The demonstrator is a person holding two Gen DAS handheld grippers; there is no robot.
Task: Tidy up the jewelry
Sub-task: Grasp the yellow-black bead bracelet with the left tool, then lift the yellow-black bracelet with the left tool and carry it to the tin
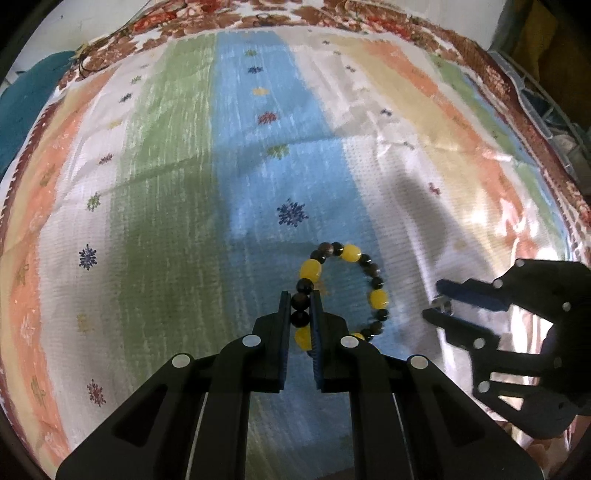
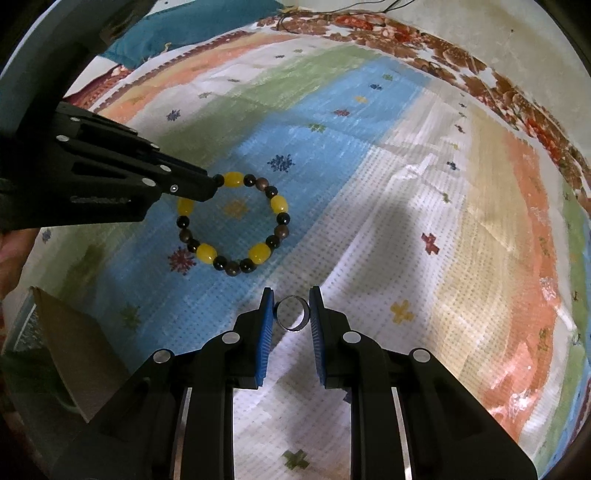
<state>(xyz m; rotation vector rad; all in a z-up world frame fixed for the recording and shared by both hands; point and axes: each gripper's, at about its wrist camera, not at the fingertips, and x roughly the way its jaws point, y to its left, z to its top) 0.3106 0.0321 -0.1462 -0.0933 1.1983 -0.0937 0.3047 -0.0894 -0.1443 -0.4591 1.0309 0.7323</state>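
A bracelet (image 1: 369,280) of yellow and dark beads hangs above the striped cloth (image 1: 184,184). My left gripper (image 1: 300,301) is shut on its dark beads. In the right wrist view the bracelet (image 2: 279,212) hangs from the left gripper (image 2: 212,184). My right gripper (image 2: 291,306) is shut on a silver ring (image 2: 293,314), held upright between its blue pads (image 2: 266,321). In the left wrist view the right gripper (image 1: 436,299) with the ring (image 1: 442,305) is just right of the bracelet.
The cloth has a brown floral border (image 1: 480,55). A teal cloth (image 2: 192,33) lies beyond the far edge. A brown cardboard corner (image 2: 70,347) sits at the left in the right wrist view. Basket-like clutter (image 1: 554,122) lies at the right edge.
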